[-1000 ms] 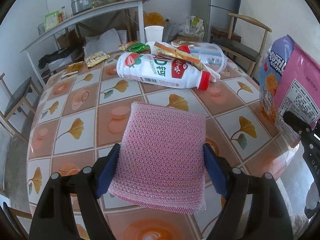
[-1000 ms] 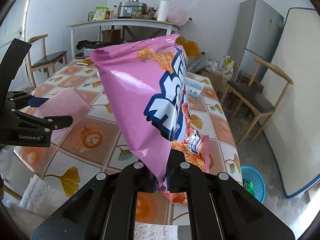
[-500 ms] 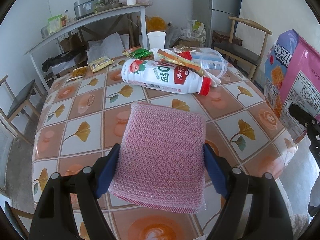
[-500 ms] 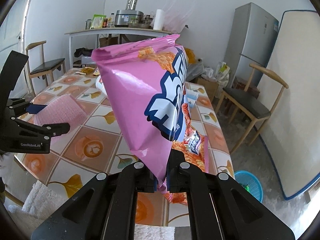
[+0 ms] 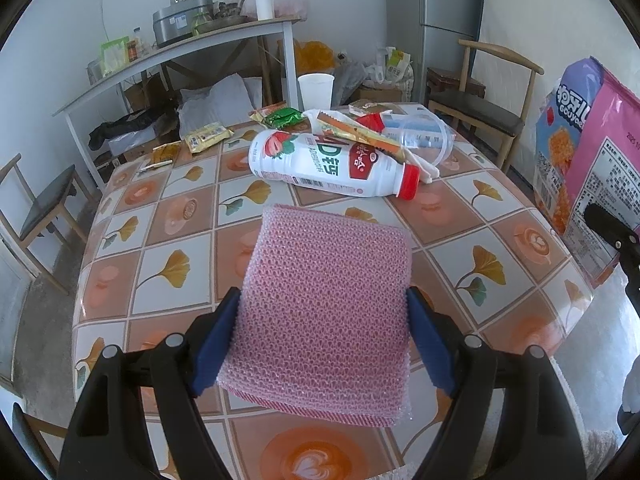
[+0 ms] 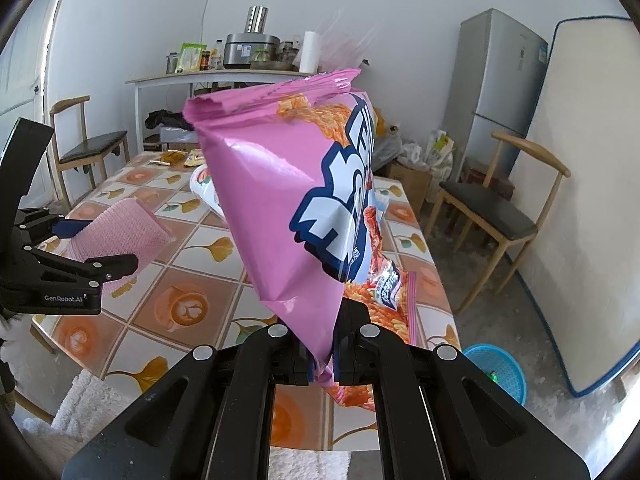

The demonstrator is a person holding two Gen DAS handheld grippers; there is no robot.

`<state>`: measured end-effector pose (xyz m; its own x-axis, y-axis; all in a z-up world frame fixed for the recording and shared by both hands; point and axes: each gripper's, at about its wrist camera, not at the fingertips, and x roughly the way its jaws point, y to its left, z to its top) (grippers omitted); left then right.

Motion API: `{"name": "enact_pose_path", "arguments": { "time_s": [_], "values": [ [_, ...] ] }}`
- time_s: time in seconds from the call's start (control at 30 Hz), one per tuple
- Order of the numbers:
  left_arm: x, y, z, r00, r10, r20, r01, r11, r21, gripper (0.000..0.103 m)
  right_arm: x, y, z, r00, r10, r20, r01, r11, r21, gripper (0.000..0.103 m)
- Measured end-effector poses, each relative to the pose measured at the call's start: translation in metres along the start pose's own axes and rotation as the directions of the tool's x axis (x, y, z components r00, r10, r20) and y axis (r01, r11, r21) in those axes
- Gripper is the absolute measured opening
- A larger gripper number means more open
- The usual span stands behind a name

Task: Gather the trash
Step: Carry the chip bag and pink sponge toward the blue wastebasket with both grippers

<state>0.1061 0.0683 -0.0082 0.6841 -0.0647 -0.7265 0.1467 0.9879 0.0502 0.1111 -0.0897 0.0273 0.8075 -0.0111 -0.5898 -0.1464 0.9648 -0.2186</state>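
Much of the tiled, ginkgo-patterned surface (image 6: 192,312) is hidden in the right wrist view by the large pink crinkled snack bag (image 6: 288,208), whose lower corner disappears between the black fingers. The white strawberry-milk bottle with a red cap (image 5: 332,166) is only glimpsed there behind the bag. In the left wrist view the bag (image 5: 592,168) is cut off at the right edge, and the wrappers piled against the clear plastic cup (image 5: 424,140) are too tangled to be told apart. The small blue basket on the floor (image 6: 498,368) is partly covered by the right tool.

Compared with a second ago, little has changed: both items are kept in the same grips, and the surface is seen from slightly farther back.

The right tool (image 6: 323,354) is pinched nearly closed on the bag's bottom corner, the bag being held upright above the near edge of the surface. The left tool (image 5: 322,340) is spread wide, clamped on the sides of a pink knitted-mesh scouring cloth (image 5: 324,312), which is held above the surface.
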Motion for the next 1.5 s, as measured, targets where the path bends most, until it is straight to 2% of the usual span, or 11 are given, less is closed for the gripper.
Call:
{"name": "enact_pose_path", "arguments": {
  "time_s": [0.53,0.87,1.1,1.3,1.5],
  "values": [
    [-0.011,-0.009,0.002,0.999,0.025,0.022,-0.025,0.999,0.021,0.079,-0.013,-0.013,-0.001,0.999,-0.005,0.039,0.003,0.998,0.061,0.005],
    [-0.017,-0.029,0.007,0.999,0.034,0.035,-0.036,0.998,0.053,0.079,-0.024,-0.042,-0.004,0.997,-0.026,0.071,0.016,0.990,0.140,0.005],
    [-0.017,-0.048,0.011,0.999,0.027,0.036,-0.030,0.996,0.081,0.079,-0.026,-0.066,-0.016,0.997,-0.043,0.062,0.029,0.978,0.205,0.005],
    [-0.015,-0.071,0.018,0.999,0.003,0.039,-0.007,0.994,0.113,0.079,-0.032,-0.094,-0.027,0.994,-0.087,0.060,0.068,0.960,0.271,0.004],
    [-0.012,-0.098,0.028,0.996,-0.079,0.039,0.073,0.987,0.145,0.079,-0.041,-0.134,-0.044,0.984,-0.175,0.031,0.153,0.924,0.349,0.005]
  ]
}}
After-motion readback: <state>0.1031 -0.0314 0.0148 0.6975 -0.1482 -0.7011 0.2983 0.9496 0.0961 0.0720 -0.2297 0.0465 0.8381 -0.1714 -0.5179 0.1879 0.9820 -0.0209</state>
